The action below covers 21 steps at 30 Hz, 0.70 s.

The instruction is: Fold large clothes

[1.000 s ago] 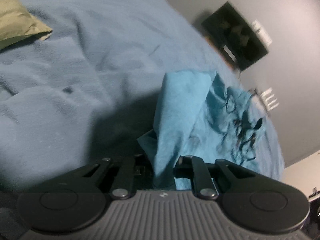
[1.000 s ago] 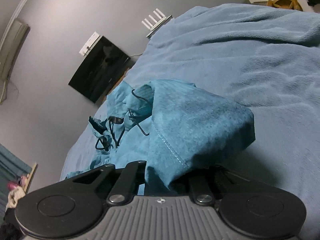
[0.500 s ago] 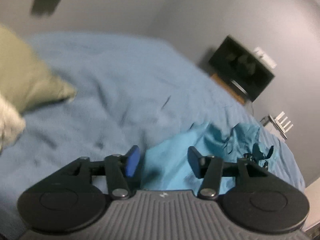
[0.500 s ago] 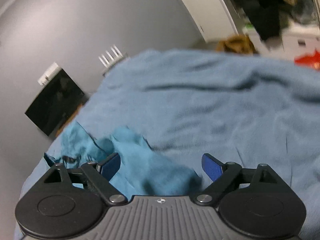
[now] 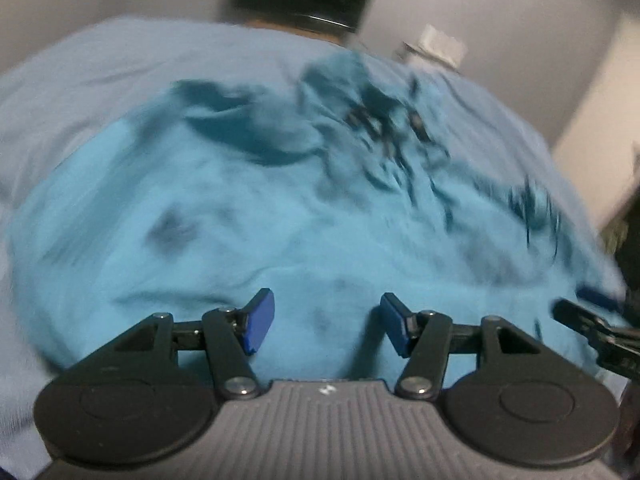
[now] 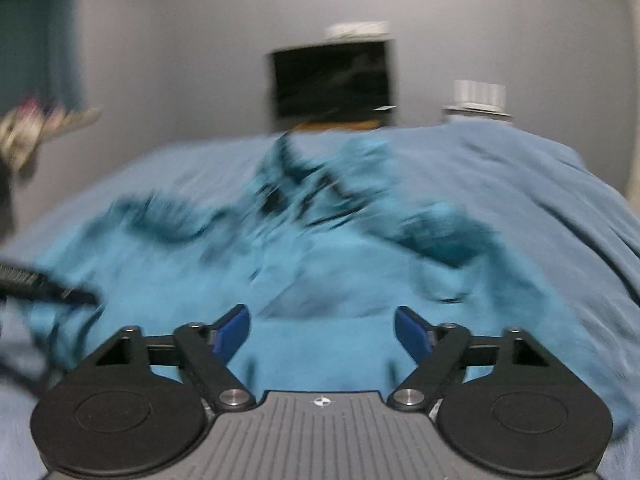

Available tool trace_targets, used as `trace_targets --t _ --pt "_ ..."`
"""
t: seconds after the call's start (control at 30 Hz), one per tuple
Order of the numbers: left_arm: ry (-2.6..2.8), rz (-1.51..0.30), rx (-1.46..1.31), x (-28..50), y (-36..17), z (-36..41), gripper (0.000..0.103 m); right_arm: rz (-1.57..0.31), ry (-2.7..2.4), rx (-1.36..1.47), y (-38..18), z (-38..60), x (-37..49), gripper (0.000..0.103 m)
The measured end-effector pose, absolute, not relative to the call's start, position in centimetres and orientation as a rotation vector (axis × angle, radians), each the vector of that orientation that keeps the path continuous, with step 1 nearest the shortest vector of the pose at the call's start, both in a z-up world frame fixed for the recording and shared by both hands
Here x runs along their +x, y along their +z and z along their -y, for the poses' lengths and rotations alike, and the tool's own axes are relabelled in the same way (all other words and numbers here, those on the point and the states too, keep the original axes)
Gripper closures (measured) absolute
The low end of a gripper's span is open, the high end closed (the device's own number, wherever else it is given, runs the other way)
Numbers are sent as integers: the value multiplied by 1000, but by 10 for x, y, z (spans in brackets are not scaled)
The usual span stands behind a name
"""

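A bright teal garment (image 5: 248,216) with black cords and dark markings lies spread and rumpled on a pale blue blanket (image 5: 100,64). Both views are motion-blurred. My left gripper (image 5: 326,322) is open and empty, its blue pads just above the garment's near edge. My right gripper (image 6: 322,334) is open and empty over the same garment (image 6: 320,280), above a flat near part of it. The tip of the right gripper shows at the right edge of the left wrist view (image 5: 592,320), and the left one at the left edge of the right wrist view (image 6: 44,284).
The blanket (image 6: 540,200) covers a bed that fills both views. A black screen (image 6: 332,80) stands against the grey wall beyond the bed, with a white device (image 6: 478,98) to its right. Blurred items (image 6: 36,128) sit at the far left.
Both grippers let go of the teal garment and opened. They then swung round to face the screen wall, and the garment now lies spread out below both.
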<state>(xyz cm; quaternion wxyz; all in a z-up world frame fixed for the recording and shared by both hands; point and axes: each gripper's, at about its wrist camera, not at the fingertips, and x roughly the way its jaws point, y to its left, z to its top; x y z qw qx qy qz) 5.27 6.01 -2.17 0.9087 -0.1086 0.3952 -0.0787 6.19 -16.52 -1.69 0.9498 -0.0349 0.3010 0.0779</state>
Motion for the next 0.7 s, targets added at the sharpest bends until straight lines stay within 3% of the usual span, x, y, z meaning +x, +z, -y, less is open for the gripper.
trace_targets --t 0.17,0.33,0.57,0.7 --pt "-164 -983 -127 66 -52 -47 45 -749 161 -256 -55 131 73 25" --pt "-170 -1036 -64 70 -65 -41 43 -849 127 -232 -74 137 85 25" --pt "-160 -1000 -92 67 -58 -48 42 -826 120 -187 -72 142 91 25" --pt "-77 -869 -177 59 -35 -65 42 -732 54 -93 -49 159 79 23"
